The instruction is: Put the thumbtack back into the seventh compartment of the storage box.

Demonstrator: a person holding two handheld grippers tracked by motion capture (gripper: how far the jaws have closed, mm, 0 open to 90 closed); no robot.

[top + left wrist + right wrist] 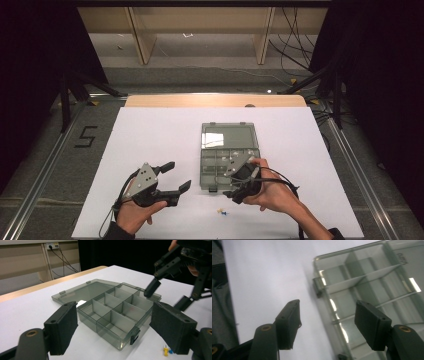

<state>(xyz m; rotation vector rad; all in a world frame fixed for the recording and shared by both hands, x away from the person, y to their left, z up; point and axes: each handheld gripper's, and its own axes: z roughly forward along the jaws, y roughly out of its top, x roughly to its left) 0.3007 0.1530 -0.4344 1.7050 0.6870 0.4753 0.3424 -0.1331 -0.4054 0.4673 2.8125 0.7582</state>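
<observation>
Plainly, both the left gripper [175, 176] and the right gripper [325, 325] are gaping wide, gripping nothing; the right is hanging over the open organizer box [229, 155] mid-table, risking knocking it sideways, while the pushpins [222, 212] are lying loose nearby.

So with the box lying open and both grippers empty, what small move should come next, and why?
Probably the right gripper should swing back toward the pushpins on the white table near the box's front edge and come down over one. Its fingers stand open with nothing between them, above the front edge of the open compartment box, whose visible compartments look empty. The left gripper is open too, off to the side.
</observation>
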